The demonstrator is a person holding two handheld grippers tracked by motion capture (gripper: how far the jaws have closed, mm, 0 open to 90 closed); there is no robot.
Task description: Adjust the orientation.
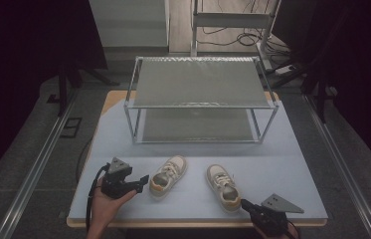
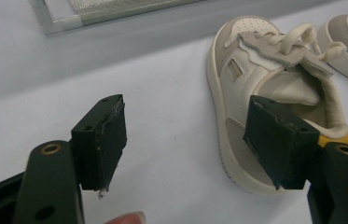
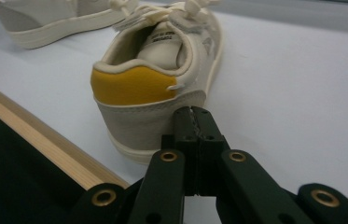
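A: Two small cream and grey shoes with laces and yellow heels sit on the pale blue bench (image 1: 282,164). The left cream shoe (image 1: 168,177) and the right cream shoe (image 1: 223,187) lie side by side near the front edge, toes pointing away from the person.

B: And behind them?

A: A silver metal rack with two grey shelves (image 1: 200,99) stands farther back on the bench.

B: What about the grippers?

A: The left gripper (image 1: 143,182) is held in a hand (image 1: 104,204) just beside the left cream shoe. In the left gripper view its black fingers (image 2: 104,140) are wide apart with nothing between them, and one finger sits in front of that shoe's heel.

B: And the other one?

A: The right gripper (image 3: 193,122) has its fingers pressed together, right at the back of the right cream shoe's heel.

B: Any words?

A: A tag inside the right cream shoe has print, but it is too small to read.
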